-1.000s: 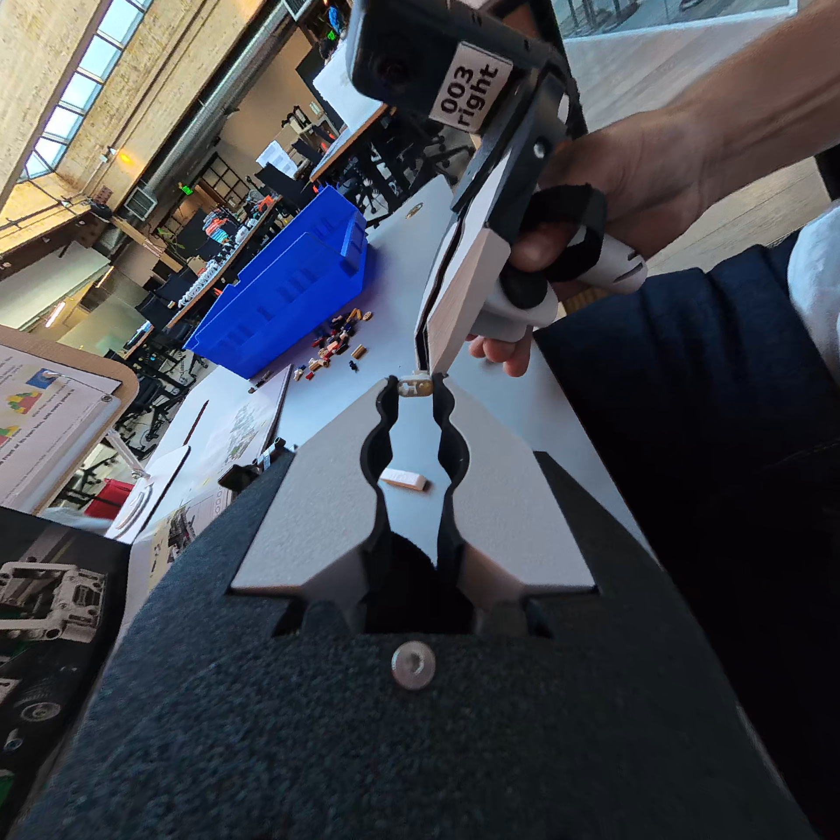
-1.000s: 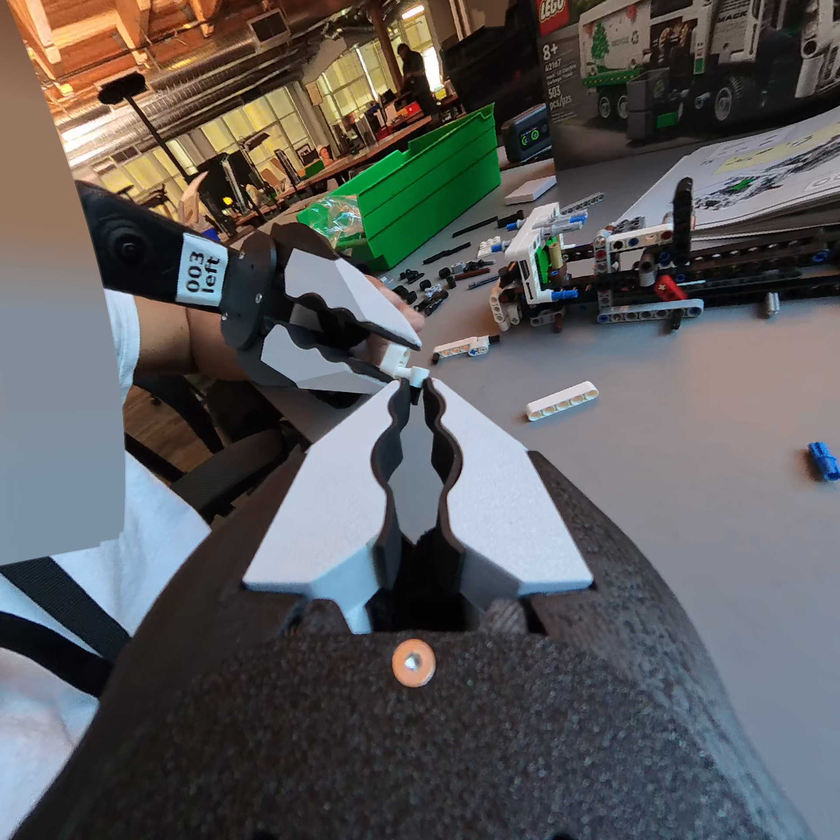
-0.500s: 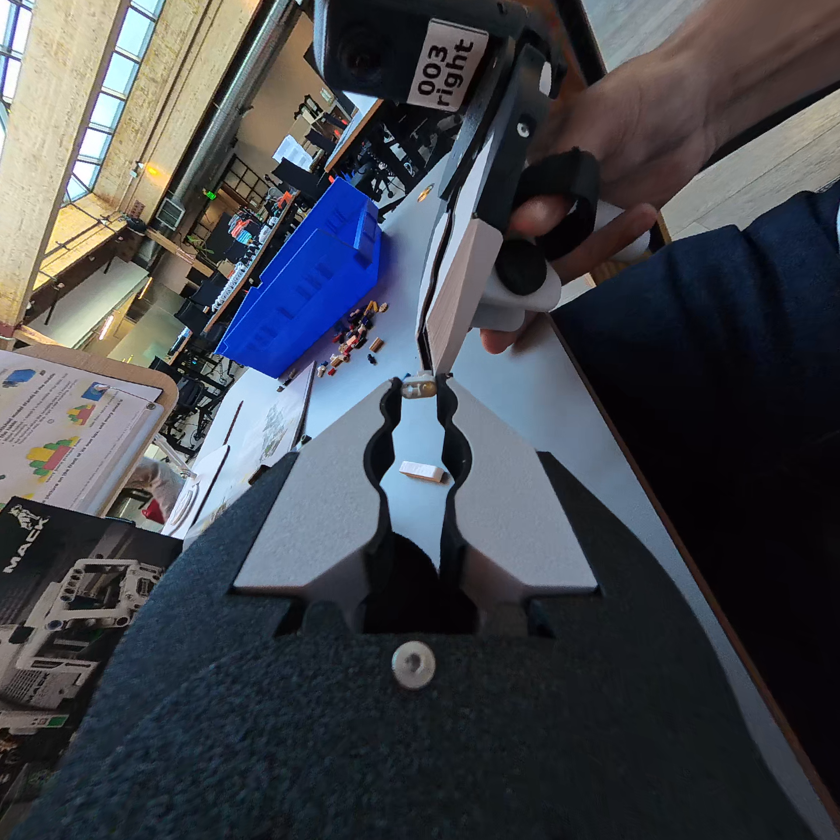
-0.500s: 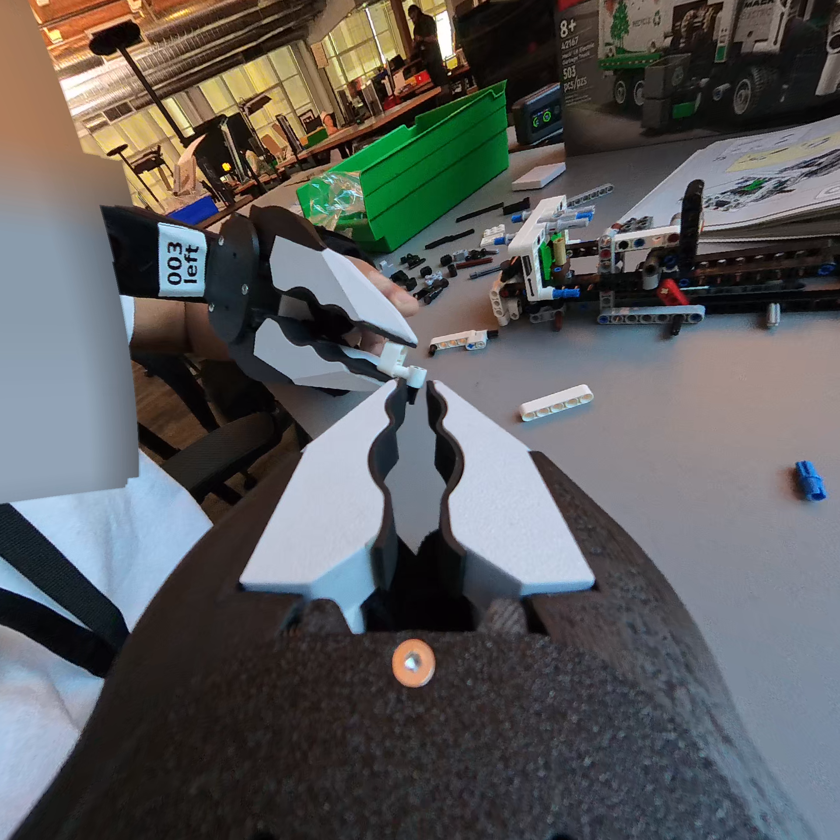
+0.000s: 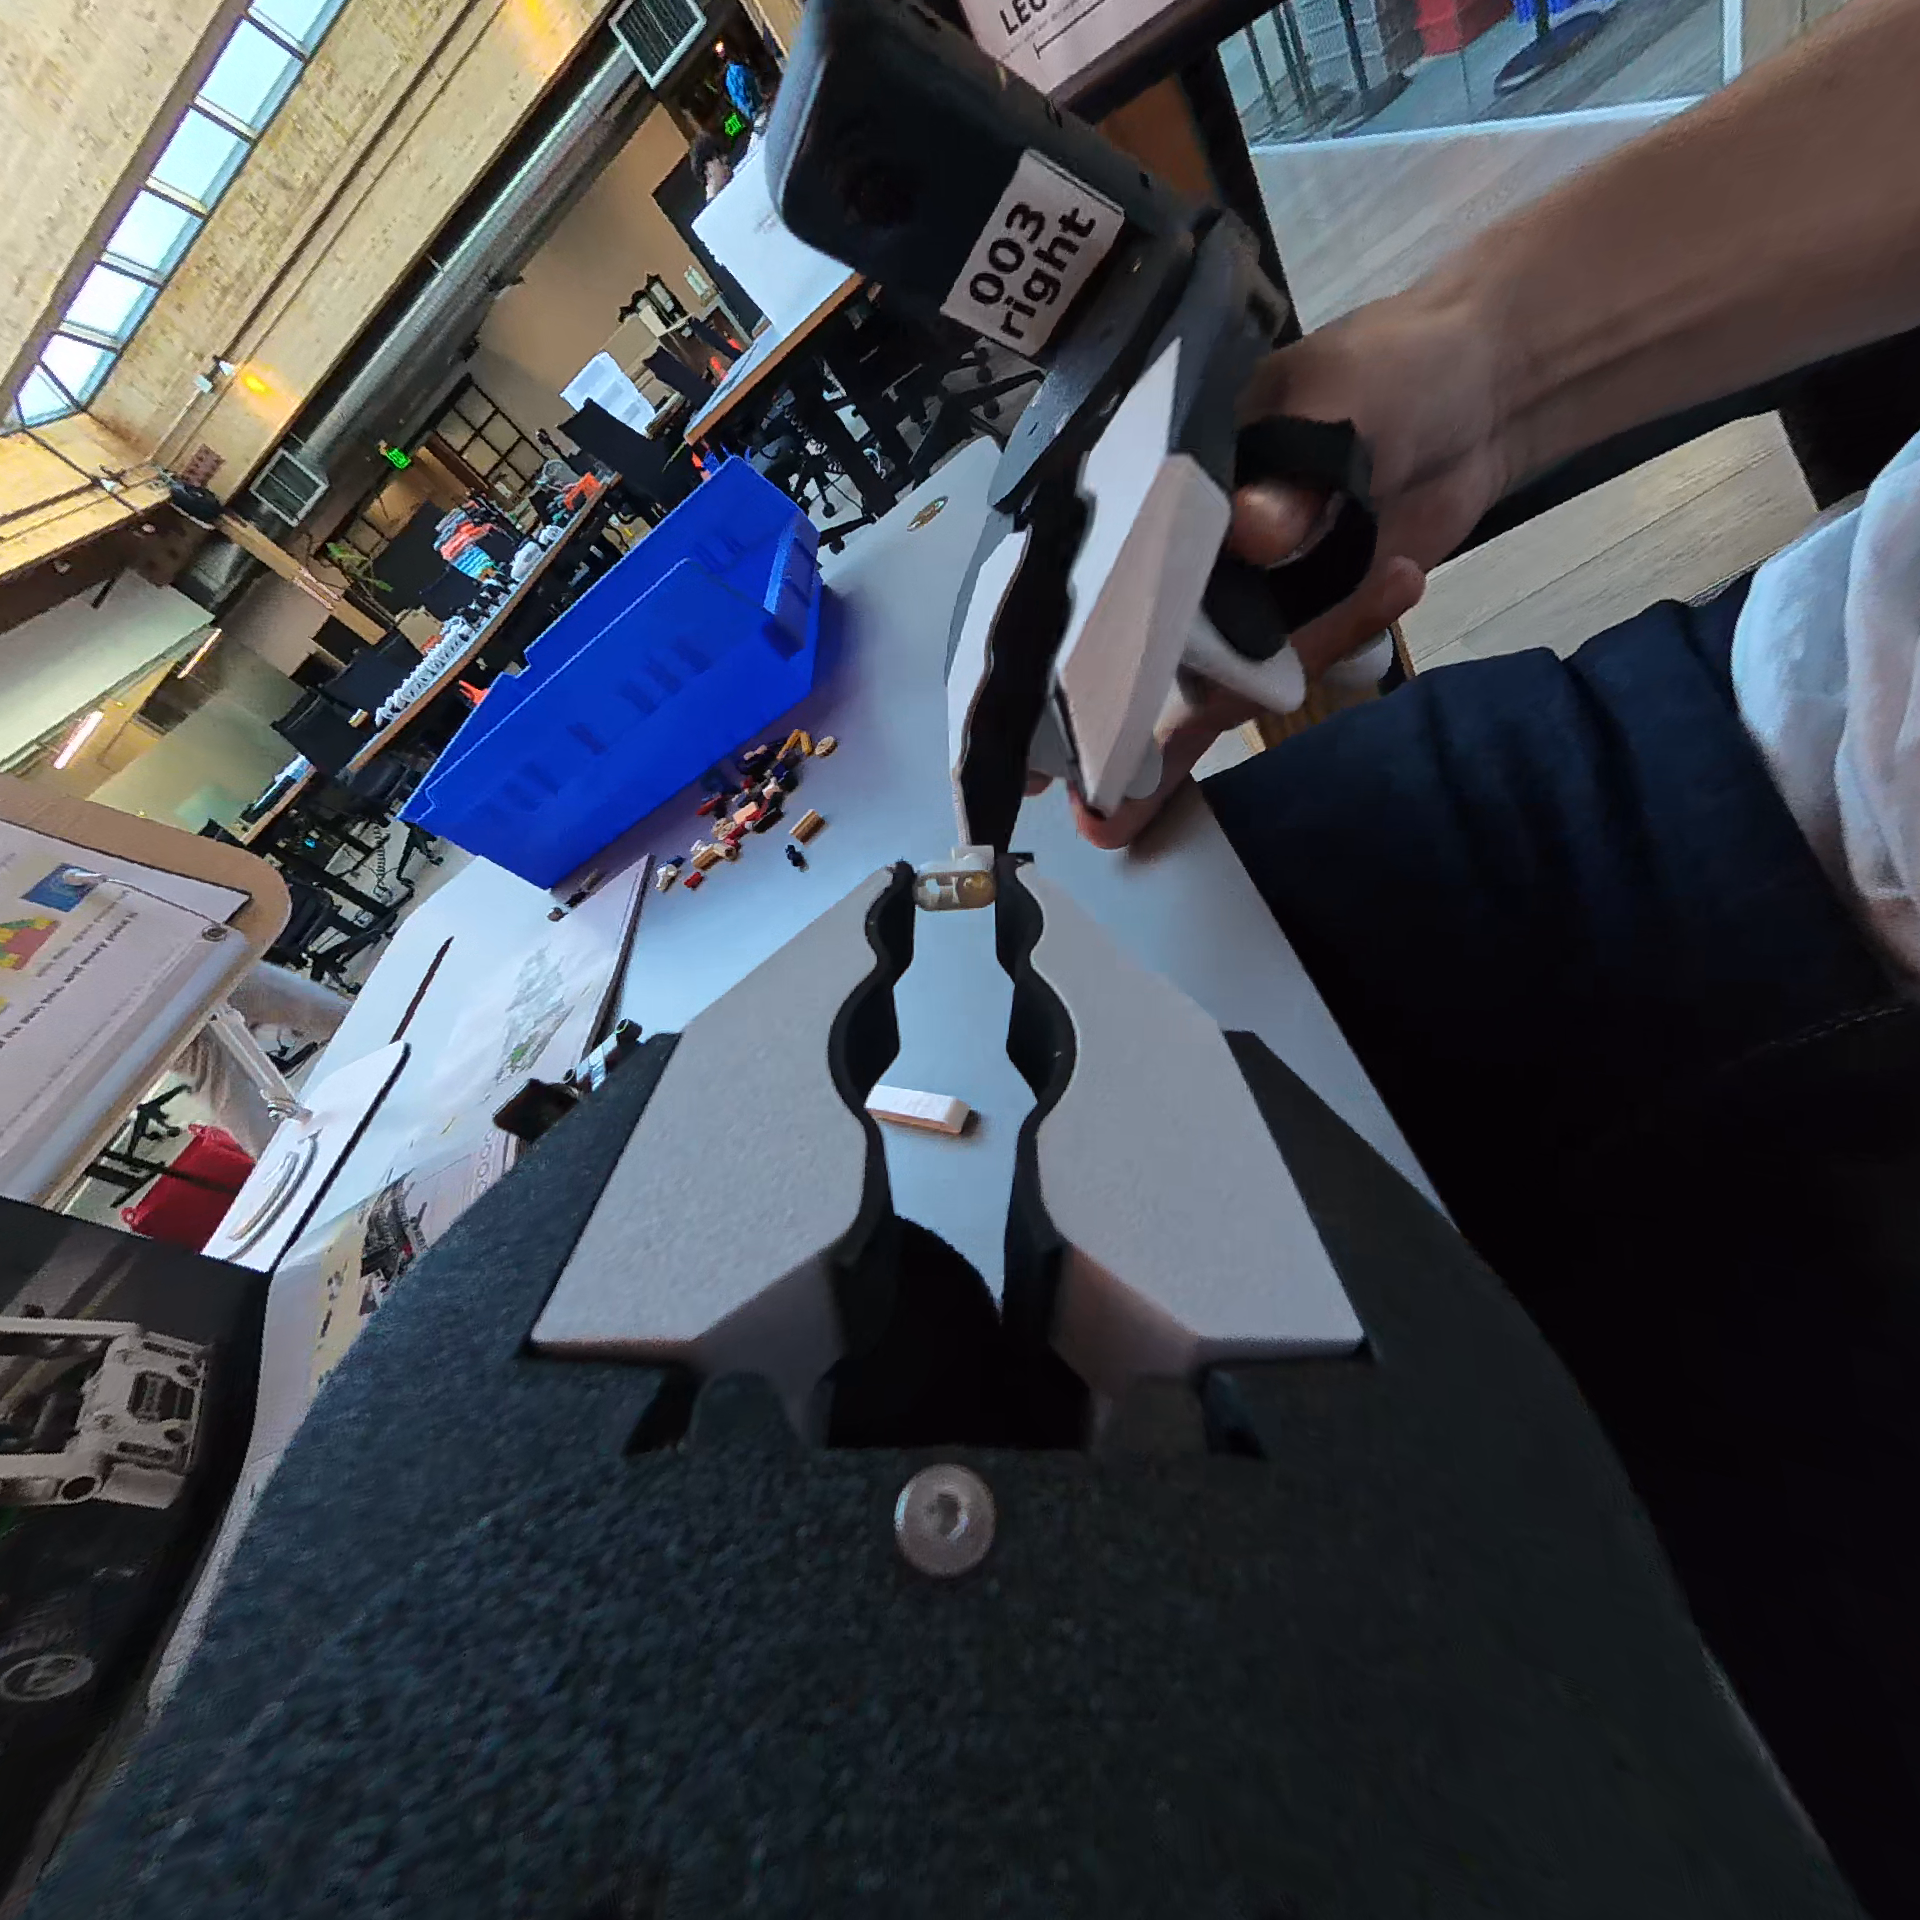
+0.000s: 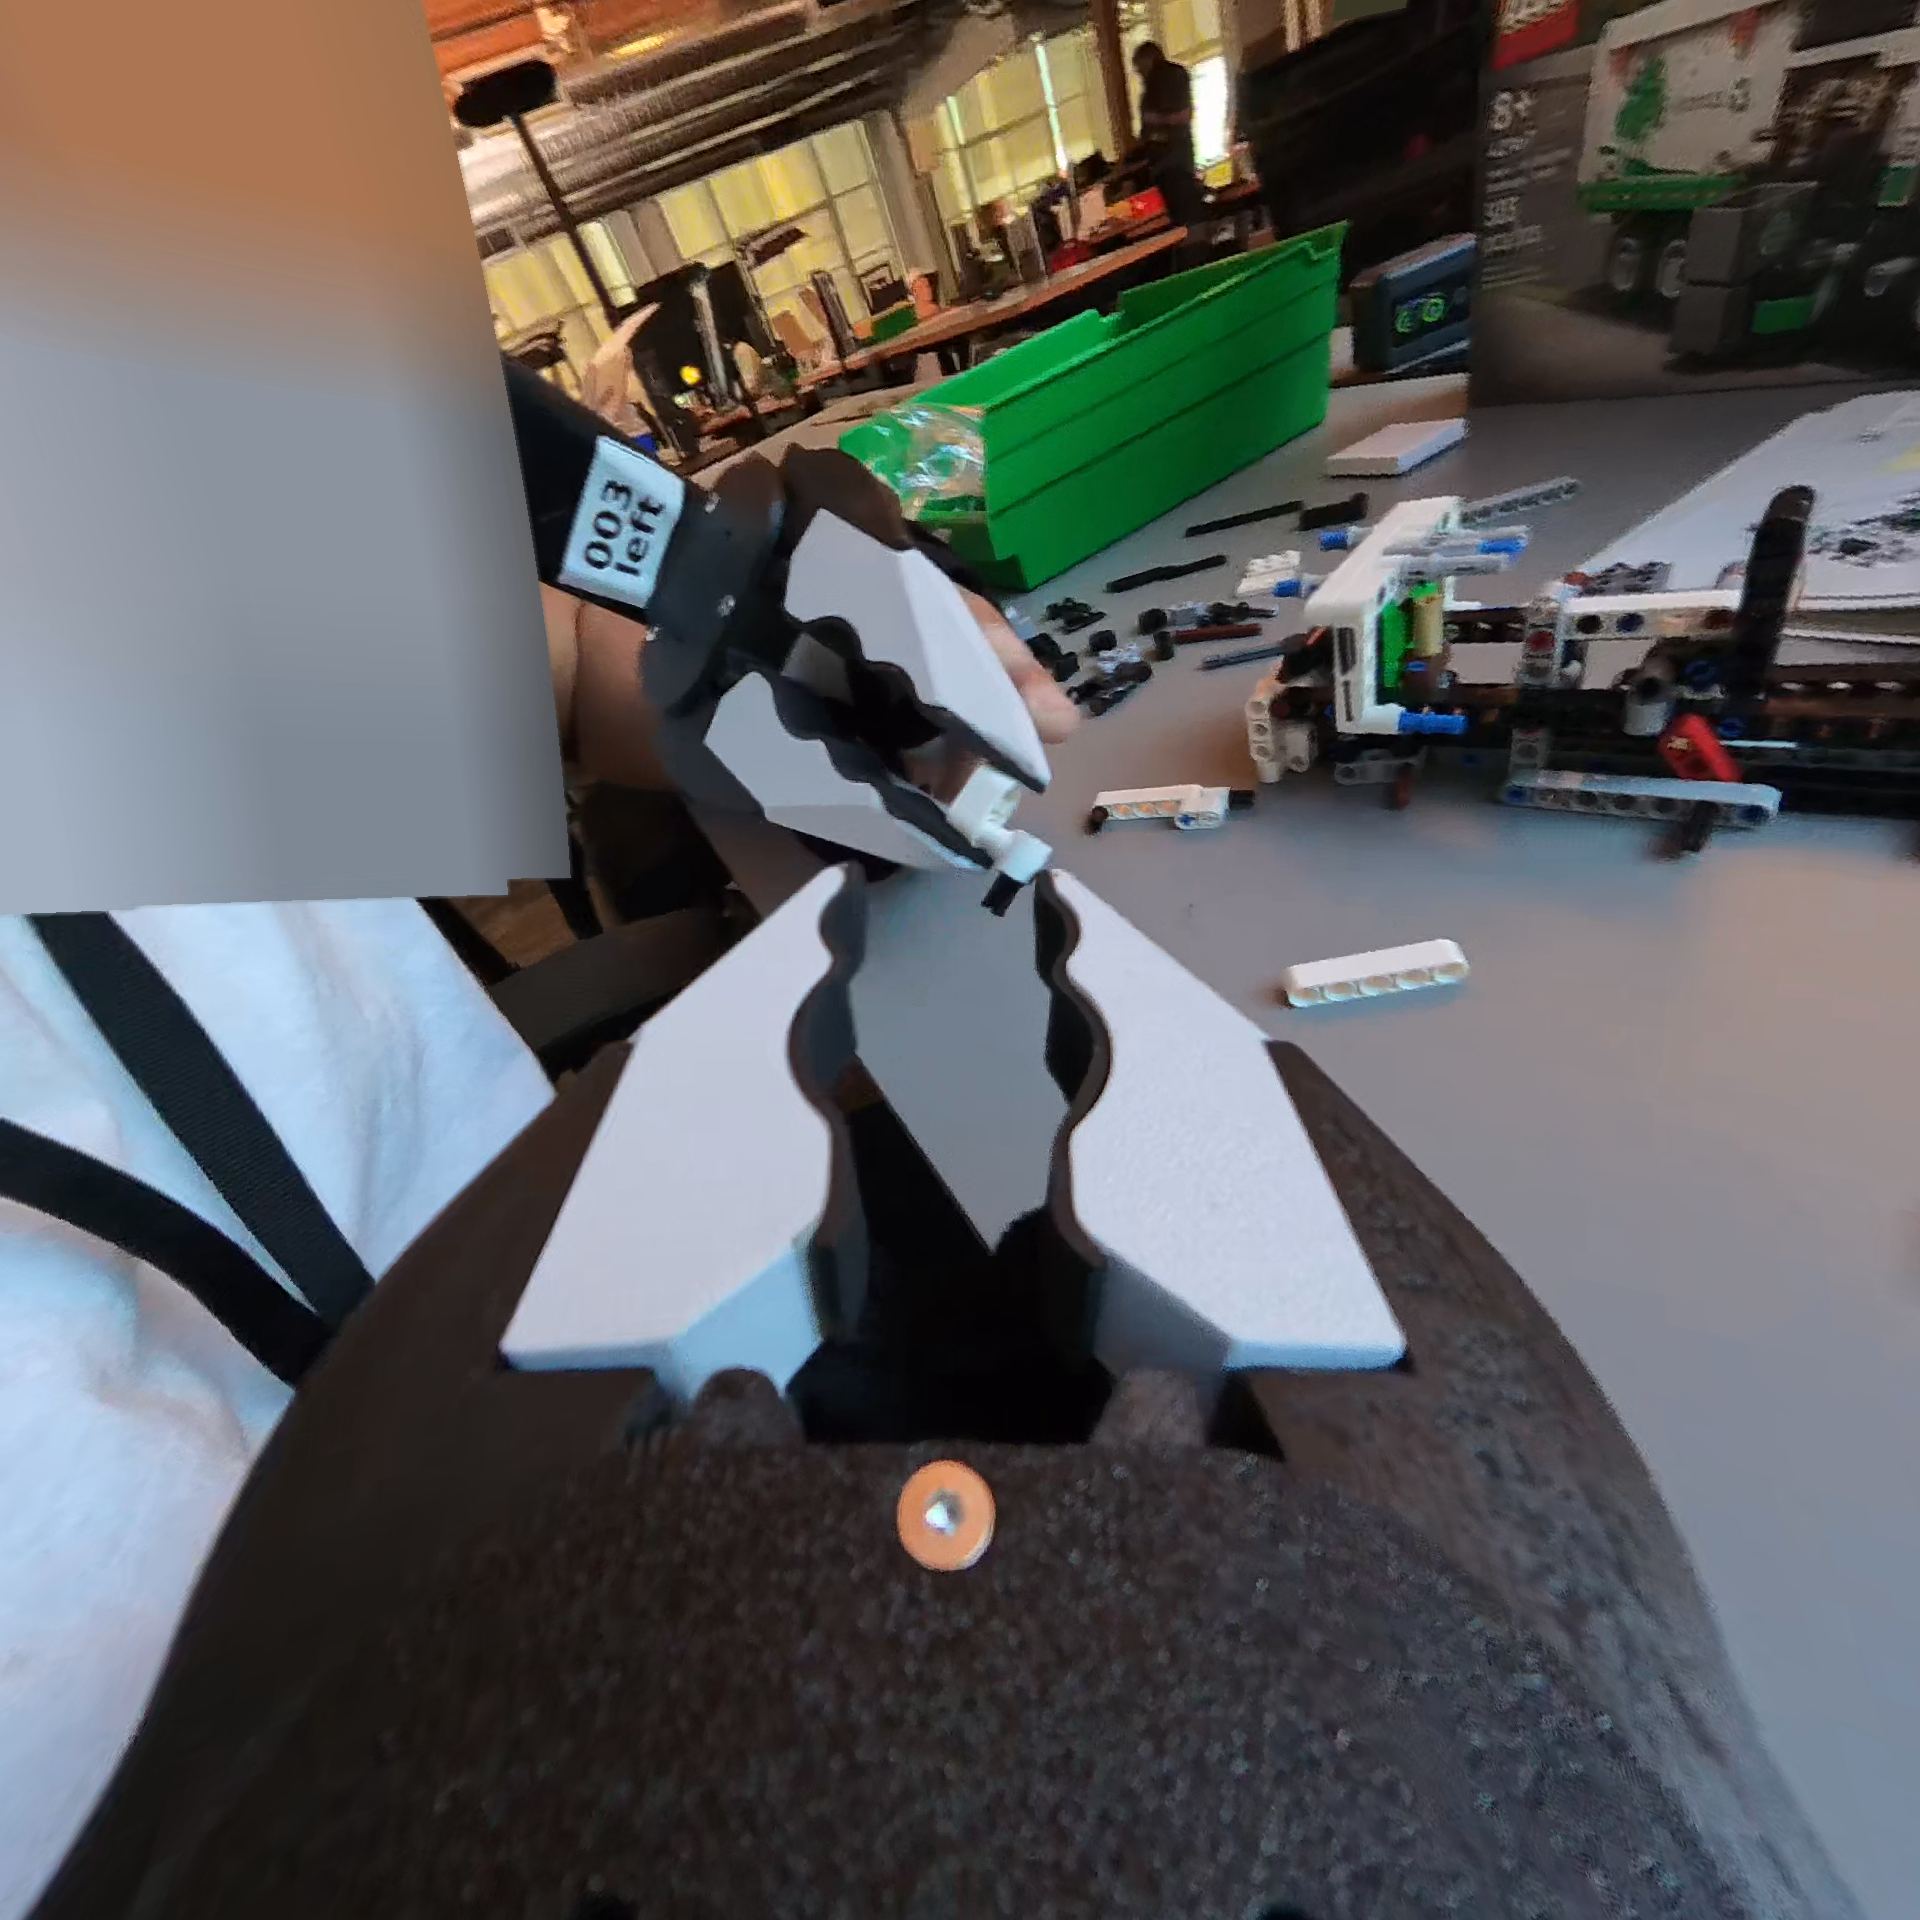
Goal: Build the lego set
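Note:
My left gripper is shut on a small white connector piece, held in the air over the grey table near its edge. In the right wrist view the left gripper holds this white piece, and a short black pin sticks out of its end. My right gripper is open and empty, with its jaws apart on either side of the pin. It also shows in the left wrist view, just above the white piece.
A partly built truck model stands on the table with an instruction booklet, the set box and a green bin. Loose white beams and dark parts lie about. A blue bin and small loose parts sit farther off. My two grippers' fingertips are within a few centimetres of each other.
My right gripper was shut at the tip of the white piece and has opened, leaving the black pin in it. My left gripper keeps its hold.

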`<state>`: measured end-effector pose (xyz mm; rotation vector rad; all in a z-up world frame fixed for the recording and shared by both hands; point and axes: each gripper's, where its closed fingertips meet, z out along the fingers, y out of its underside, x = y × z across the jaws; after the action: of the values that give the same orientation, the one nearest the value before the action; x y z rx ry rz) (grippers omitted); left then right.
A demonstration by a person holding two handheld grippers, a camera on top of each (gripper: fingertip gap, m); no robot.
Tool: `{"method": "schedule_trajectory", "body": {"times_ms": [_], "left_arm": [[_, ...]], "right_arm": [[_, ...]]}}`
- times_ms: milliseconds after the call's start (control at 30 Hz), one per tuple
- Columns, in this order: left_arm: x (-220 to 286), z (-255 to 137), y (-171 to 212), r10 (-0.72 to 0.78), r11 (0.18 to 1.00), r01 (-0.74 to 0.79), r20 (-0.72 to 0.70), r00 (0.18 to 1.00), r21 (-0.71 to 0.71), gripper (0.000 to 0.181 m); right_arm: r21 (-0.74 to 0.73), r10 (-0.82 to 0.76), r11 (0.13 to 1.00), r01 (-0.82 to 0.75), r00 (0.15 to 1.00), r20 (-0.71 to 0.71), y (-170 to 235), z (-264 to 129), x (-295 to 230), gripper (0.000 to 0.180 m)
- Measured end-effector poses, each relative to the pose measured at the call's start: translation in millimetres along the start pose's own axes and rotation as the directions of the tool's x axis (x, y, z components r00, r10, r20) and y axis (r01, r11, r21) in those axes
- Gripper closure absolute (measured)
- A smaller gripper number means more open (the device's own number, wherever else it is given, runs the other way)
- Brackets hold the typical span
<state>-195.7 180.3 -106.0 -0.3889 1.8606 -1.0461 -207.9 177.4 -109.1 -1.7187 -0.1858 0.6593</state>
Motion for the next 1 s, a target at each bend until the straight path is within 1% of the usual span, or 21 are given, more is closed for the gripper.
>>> {"method": "schedule_trajectory", "body": {"times_ms": [133, 300, 433, 533, 667, 767, 967, 1000], "left_arm": [[0.9, 0.6, 0.5, 0.006, 1.000, -0.006, -0.002, 1.000, -0.003, 0.168], [1.1, 2.6, 4.3, 0.060, 0.998, -0.059, 0.023, 0.998, -0.038, 0.168], [0.5, 4.3, 6.9, 0.145, 0.987, -0.139, 0.068, 0.987, -0.087, 0.168], [-1.8, 5.7, 9.6, 0.243, 0.962, -0.224, 0.122, 0.962, -0.153, 0.168], [-2.8, 7.2, 10.4, 0.328, 0.931, -0.289, 0.166, 0.930, -0.222, 0.168], [-4.9, 6.5, 10.4, 0.357, 0.919, -0.307, 0.187, 0.915, -0.249, 0.168], [-6.5, 6.1, 9.6, 0.387, 0.904, -0.324, 0.212, 0.898, -0.279, 0.168], [-6.2, 6.1, 9.4, 0.395, 0.901, -0.331, 0.213, 0.894, -0.281, 0.168]], "right_arm": [[-0.003, -0.003, 1.000, 0.003, 1.000, -0.016, 0.5, -0.3, 2.8, 0.153], [0.002, 0.067, 0.998, -0.067, 0.997, -0.026, -1.6, 2.4, 4.2, 0.145], [0.007, 0.119, 0.993, -0.119, 0.988, -0.097, -0.9, 7.2, 9.6, 0.147], [0.012, 0.136, 0.991, -0.136, 0.976, -0.168, -0.9, 9.3, 14.8, 0.148], [0.010, 0.126, 0.992, -0.128, 0.954, -0.271, 1.5, 12.1, 22.5, 0.156], [0.015, 0.133, 0.991, -0.135, 0.944, -0.303, 1.9, 13.4, 24.5, 0.158], [0.002, 0.076, 0.997, -0.081, 0.931, -0.358, 0.5, 12.8, 25.0, 0.159], [-0.007, 0.069, 0.997, -0.077, 0.932, -0.356, 1.1, 12.8, 24.0, 0.161]]}}
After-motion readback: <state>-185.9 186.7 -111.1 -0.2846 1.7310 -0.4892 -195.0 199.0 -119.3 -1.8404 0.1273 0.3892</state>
